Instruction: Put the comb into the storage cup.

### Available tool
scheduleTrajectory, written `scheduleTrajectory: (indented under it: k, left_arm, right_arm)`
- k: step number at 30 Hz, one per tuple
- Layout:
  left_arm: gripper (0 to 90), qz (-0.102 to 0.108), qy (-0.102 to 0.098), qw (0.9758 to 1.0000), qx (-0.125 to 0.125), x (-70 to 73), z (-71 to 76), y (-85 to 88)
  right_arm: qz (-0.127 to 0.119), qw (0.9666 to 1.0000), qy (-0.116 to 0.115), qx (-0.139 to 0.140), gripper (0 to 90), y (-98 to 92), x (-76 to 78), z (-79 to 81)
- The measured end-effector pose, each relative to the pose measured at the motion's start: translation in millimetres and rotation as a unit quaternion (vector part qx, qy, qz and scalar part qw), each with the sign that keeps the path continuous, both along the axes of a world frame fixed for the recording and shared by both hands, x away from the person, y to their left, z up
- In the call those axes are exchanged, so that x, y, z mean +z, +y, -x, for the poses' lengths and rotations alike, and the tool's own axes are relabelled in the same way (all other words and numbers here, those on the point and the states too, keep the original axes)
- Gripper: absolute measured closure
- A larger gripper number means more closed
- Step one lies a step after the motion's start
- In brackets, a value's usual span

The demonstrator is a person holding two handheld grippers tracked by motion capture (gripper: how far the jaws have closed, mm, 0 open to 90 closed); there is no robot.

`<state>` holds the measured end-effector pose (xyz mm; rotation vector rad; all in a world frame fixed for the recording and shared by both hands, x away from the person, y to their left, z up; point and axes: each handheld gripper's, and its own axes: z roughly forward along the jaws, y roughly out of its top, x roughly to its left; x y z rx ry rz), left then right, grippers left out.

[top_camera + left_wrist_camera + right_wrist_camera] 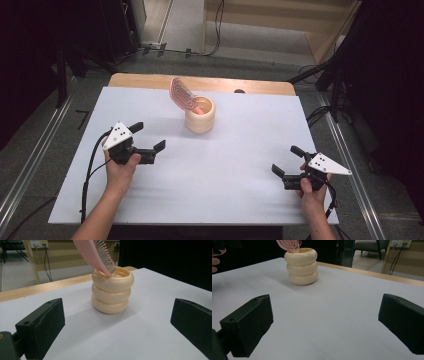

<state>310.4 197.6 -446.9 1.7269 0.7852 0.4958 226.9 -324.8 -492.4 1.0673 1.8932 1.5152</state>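
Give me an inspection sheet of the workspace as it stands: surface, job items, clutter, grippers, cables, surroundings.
Surface: white sheet over a wooden table, bare around the cup.
Job's things: cream ribbed cup upright; pink hairbrush standing in it, head up, leaning left.
Clutter: nothing seen.
Grippers: left gripper and right gripper both open, holding nothing, apart from the cup.
Cables: one trails from each gripper; more on the floor beyond.
Surroundings: grey floor, dark stands, wooden furniture behind.
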Motion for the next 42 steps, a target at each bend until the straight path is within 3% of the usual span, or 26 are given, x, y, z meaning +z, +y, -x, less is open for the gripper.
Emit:
scheduleTrajectory:
  k: [16,22,39,42]
  left_arm:
    - [0.0,-0.001,0.008,0.9997,0.024,-14.9,20.0,30.6]
    - [0.0,-0.011,0.009,0.9995,0.029,-19.7,28.6,41.2]
    - [0.0,-0.005,0.013,0.9987,0.049,-22.9,44.2,69.8]
    - [0.0,-0.012,0.011,0.9985,0.052,-24.0,45.8,74.1]
  right_arm:
    - [0.003,1.0,0.002,-0.001,0.0,0.7,-0.8,-0.3]
    - [0.003,1.0,0.001,-0.002,0.0,-0.3,-1.0,-0.3]
    - [0.004,0.9999,0.004,-0.009,0.0,-2.2,-3.2,-1.1]
    - [0.003,0.9999,0.004,-0.01,0.0,-2.5,-3.9,-1.3]
